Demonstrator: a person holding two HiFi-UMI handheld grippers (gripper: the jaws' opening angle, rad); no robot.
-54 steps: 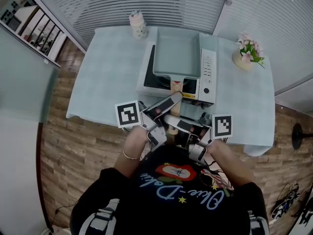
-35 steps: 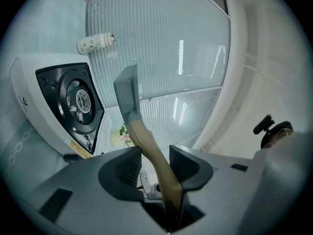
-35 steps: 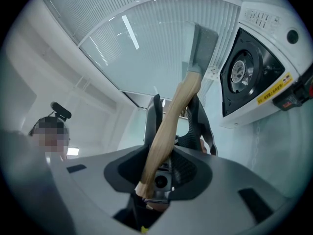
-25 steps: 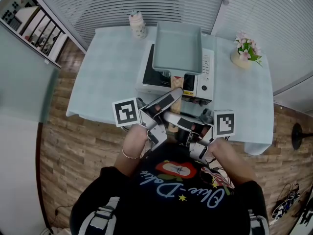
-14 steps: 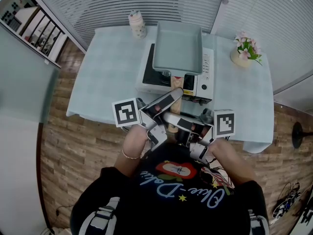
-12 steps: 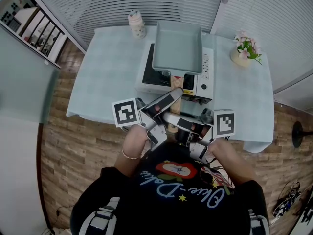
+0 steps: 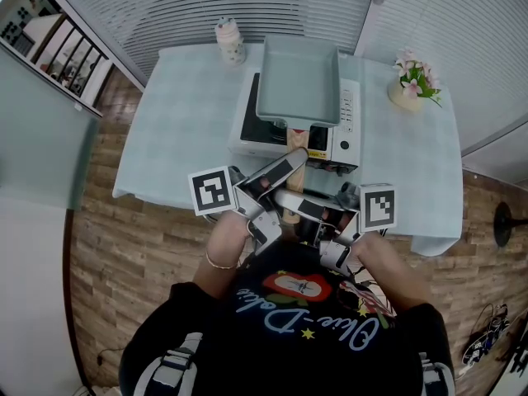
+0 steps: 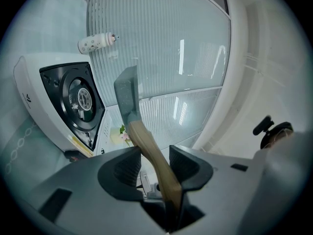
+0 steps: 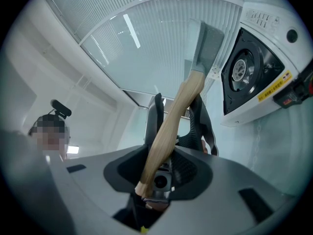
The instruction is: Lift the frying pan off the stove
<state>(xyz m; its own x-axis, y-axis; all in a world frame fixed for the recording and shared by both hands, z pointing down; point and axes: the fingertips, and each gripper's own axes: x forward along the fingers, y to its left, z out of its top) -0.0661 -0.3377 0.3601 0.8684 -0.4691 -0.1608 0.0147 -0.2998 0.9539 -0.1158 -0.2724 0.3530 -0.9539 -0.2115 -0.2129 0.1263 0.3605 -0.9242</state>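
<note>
the frying pan (image 7: 299,81), a square grey-green pan with straight walls, hangs clear of the stove (image 7: 246,135), over its back half, and the round black burner (image 8: 80,99) lies bare beside it. its rounded pale wooden handle (image 7: 294,170) runs back toward the person. the left gripper (image 7: 290,162) pinches the handle partway along, its dark ribbed pads pressed on the wood; the right gripper (image 7: 285,197) clamps the handle's butt end just behind it. the stove is a white box with a column of buttons on its right side, set on a table (image 7: 177,130) under a smooth pale blue cloth. a patterned bottle (image 7: 232,42) stands at the table's far edge and a small pot of pink flowers (image 7: 415,83) at the right, both well apart from the pan. ribbed frosted panels (image 7: 247,2) close the room behind, and wood planks (image 7: 124,246) cover the floor.
</note>
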